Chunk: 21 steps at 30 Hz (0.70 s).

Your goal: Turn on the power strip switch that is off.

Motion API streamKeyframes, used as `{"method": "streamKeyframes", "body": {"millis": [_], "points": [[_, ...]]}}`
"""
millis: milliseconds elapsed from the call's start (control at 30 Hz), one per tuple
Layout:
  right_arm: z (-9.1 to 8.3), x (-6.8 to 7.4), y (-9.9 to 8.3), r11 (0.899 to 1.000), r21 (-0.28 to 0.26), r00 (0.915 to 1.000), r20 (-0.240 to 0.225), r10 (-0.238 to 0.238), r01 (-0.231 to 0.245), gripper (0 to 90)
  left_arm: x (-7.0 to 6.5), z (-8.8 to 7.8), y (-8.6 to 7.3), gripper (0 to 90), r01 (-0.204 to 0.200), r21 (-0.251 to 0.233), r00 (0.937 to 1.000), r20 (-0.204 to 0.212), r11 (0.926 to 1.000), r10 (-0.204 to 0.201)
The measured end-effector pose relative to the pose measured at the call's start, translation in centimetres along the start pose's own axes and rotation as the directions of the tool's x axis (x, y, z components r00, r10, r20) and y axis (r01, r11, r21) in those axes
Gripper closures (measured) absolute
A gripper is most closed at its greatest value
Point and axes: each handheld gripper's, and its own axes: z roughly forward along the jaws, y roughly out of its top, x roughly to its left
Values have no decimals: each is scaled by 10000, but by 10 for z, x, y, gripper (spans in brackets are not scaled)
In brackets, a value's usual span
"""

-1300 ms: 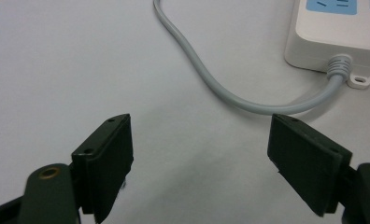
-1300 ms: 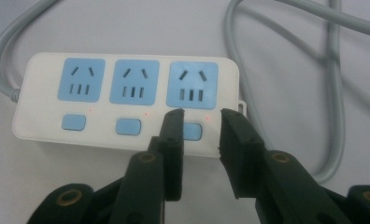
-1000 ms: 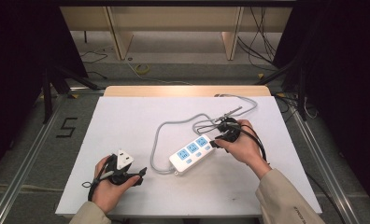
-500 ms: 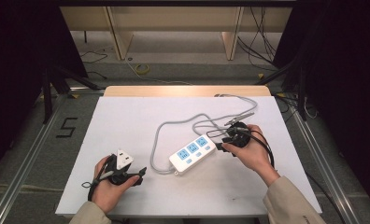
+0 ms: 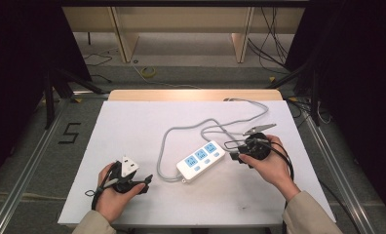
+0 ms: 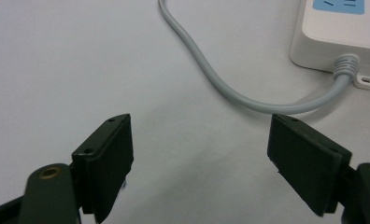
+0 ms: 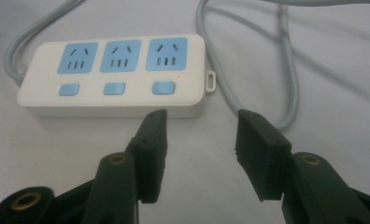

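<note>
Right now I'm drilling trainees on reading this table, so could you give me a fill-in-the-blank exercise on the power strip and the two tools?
1. The white plastic power strip has ___ blue sockets.
2. The jaws of the right tool stand ___, with nothing between them.
3. The strip's grey cable lies on the ___ table surface.
4. The left tool has ___ between its open jaws.

Missing words: three; open; white; nothing

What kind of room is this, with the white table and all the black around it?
Probably a lab or a recording booth rather than a home. A white table stands between dark curtains, with metal rails and a marked 5 on the floor beside it, and loose cables behind. A power strip lies on the table.
</note>
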Motion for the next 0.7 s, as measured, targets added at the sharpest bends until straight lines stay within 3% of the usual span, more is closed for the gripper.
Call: {"method": "streamKeyframes", "body": {"millis": [700], "points": [[-15, -2, -49, 9951, -977, 9998, -104, 154, -163, 496, 3, 1, -2, 222, 112, 53, 9999, -51, 9999, -111]]}}
